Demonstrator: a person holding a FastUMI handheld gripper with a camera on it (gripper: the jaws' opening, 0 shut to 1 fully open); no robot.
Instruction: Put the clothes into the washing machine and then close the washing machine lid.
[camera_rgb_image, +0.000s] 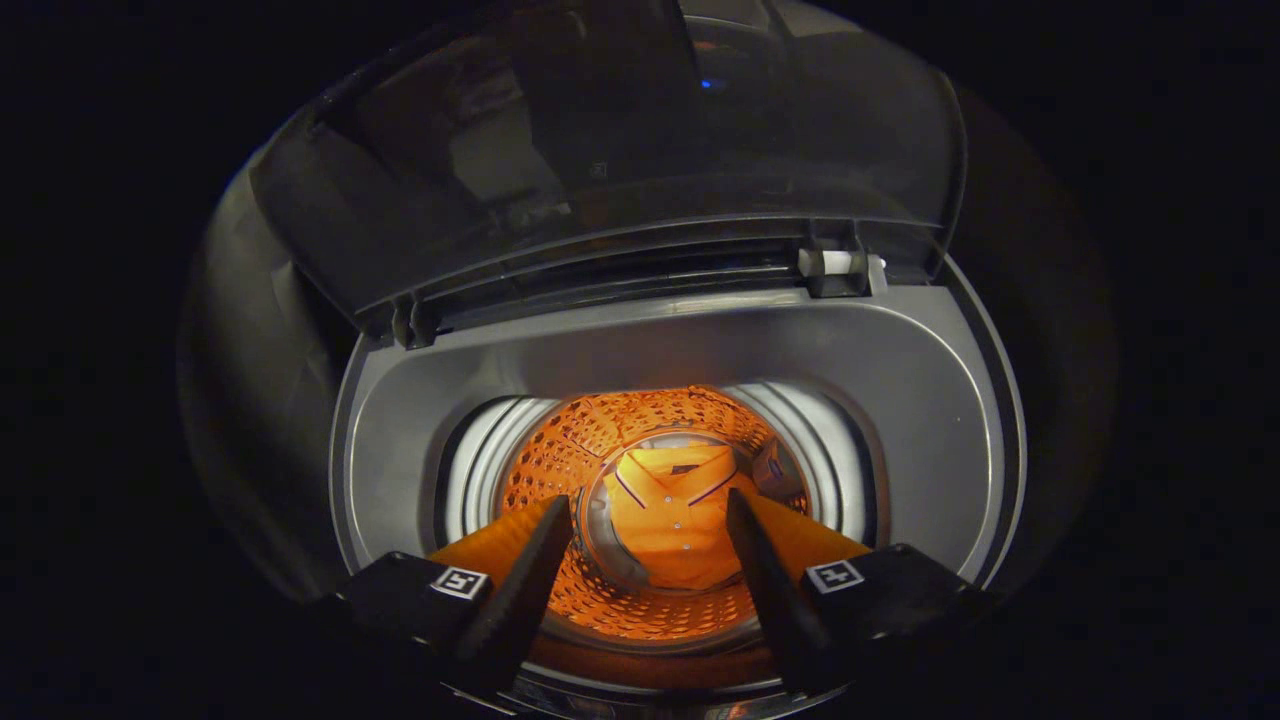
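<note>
I look down into a top-loading washing machine (690, 350) with a grey rim. An orange polo shirt (672, 520) lies folded at the bottom of the perforated drum (560, 460), collar toward the far side. My gripper (650, 520) hangs over the drum mouth, open, its two fingers spread to either side of the shirt far below, holding nothing. The smoky transparent lid (620, 150) stands raised beyond the drum, hinged at the back of the opening.
A white hinge piece (835, 262) sits at the lid's right rear corner and a darker hinge (412, 322) at the left. The surroundings beyond the machine are dark.
</note>
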